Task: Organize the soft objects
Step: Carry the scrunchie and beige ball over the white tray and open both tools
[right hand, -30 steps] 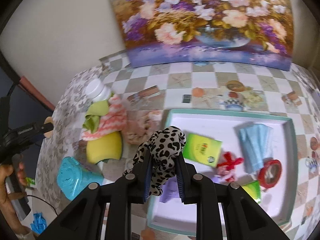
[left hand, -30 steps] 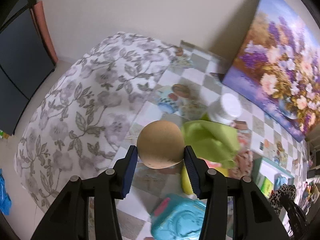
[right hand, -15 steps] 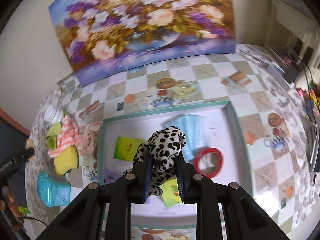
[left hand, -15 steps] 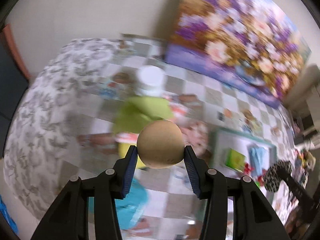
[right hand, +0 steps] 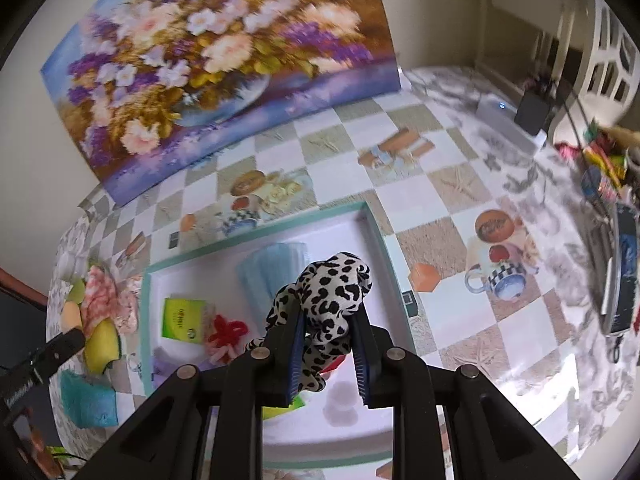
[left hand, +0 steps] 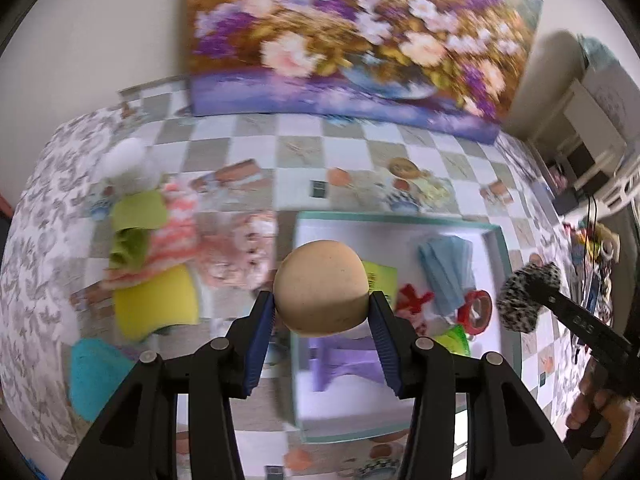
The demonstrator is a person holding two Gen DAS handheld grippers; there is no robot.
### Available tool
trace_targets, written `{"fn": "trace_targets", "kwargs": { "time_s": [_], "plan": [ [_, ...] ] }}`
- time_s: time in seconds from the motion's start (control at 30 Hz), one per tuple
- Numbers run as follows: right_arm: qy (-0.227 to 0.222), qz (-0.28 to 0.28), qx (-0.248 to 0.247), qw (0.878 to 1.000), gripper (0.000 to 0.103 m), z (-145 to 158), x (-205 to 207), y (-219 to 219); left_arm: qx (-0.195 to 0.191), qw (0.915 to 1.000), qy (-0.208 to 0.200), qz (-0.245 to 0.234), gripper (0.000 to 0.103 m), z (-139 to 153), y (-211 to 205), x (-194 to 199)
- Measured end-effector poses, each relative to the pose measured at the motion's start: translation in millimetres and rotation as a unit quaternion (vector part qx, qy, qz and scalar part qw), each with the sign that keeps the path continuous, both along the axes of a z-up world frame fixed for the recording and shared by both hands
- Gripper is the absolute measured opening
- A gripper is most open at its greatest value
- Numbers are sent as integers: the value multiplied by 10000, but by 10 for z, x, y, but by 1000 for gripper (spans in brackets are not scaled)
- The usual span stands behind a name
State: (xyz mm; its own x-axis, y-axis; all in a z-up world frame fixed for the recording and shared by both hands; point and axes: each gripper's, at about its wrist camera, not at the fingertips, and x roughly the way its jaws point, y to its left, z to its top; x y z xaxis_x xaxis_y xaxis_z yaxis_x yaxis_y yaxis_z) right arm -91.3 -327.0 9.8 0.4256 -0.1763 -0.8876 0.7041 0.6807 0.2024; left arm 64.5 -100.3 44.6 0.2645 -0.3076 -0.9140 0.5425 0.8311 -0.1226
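Over checkered tablecloth (left hand: 256,132), left claw (left hand: 322,312) grips tan ball (left hand: 321,288); right claw (right hand: 327,344) grips spotted plush (right hand: 328,296); labels unreadable.

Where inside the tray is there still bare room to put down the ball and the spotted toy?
The tray is bare along its near side, below the purple item, and in the strip between the blue masks and the right wall. The middle is crowded: green packet, red flower, red ring.

I am working in a home. A floral painting (right hand: 224,68) is leaning against the wall behind a table in a checked, teacup-printed cloth (right hand: 460,184).
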Motion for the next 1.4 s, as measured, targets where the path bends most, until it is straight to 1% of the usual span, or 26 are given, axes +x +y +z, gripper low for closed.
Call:
{"fn": "trace_targets", "kwargs": {
  "time_s": [0.1, 0.27, 0.5, 0.63, 0.7, 0.77, 0.8, 0.83, 0.9, 0.97, 1.03, 1.1, 1.2, 1.27, 1.3, 1.37, 1.4],
  "plan": [
    [-9, -53, 79, 10000, 23, -105, 38, -93, 72, 9998, 109, -152, 50, -107, -223, -47],
    [-81, -51, 79, 9999, 23, -187, 112, -184, 219, 9987, 282, -356, 50, -308, -568, -91],
    [-247, -176, 236, 9993, 23, -308, 136, -339, 408, 9967, 239, -665, 50, -497, -1002, -167],
    [-292, -215, 241, 9991, 23, -364, 149, -401, 439, 9957, 318, -745, 50, -633, -1166, -169],
    [-282, -249, 224, 9990, 26, -377, 151, -418, 419, 9955, 389, -754, 50, -695, -1224, -158],
    [-234, -281, 178, 9992, 26, -374, 147, -429, 408, 9955, 454, -727, 51, -730, -1247, -143],
    [-215, -269, 181, 9992, 26, -367, 147, -430, 410, 9954, 476, -718, 55, -738, -1251, -140],
    [-205, -262, 179, 9993, 27, -360, 145, -435, 412, 9955, 491, -700, 64, -738, -1246, -134],
    [-185, -254, 168, 9994, 34, -342, 147, -431, 417, 9959, 464, -650, 71, -719, -1233, -122],
    [-137, -248, 165, 9995, 47, -320, 150, -417, 421, 9963, 428, -618, 71, -683, -1209, -107],
    [-26, -236, 117, 9996, 52, -294, 152, -399, 408, 9964, 416, -612, 71, -655, -1190, -97],
    [131, -210, 5, 9997, 54, -247, 161, -372, 381, 9967, 402, -592, 71, -620, -1165, -88],
    [322, -148, -169, 9992, 63, -170, 178, -323, 378, 9974, 318, -532, 71, -565, -1126, -66],
    [387, -78, -289, 9988, 75, -114, 200, -282, 378, 9980, 243, -448, 71, -531, -1087, -46],
    [411, -34, -348, 9985, 78, -88, 214, -262, 369, 9982, 219, -410, 71, -519, -1070, -33],
    [452, 111, -520, 9976, 89, -17, 250, -189, 325, 9989, 160, -311, 71, -483, -1023, -4],
    [470, 162, -596, 9970, 93, 12, 266, -160, 300, 9991, 123, -277, 71, -464, -1004, 8]
  ]
}}
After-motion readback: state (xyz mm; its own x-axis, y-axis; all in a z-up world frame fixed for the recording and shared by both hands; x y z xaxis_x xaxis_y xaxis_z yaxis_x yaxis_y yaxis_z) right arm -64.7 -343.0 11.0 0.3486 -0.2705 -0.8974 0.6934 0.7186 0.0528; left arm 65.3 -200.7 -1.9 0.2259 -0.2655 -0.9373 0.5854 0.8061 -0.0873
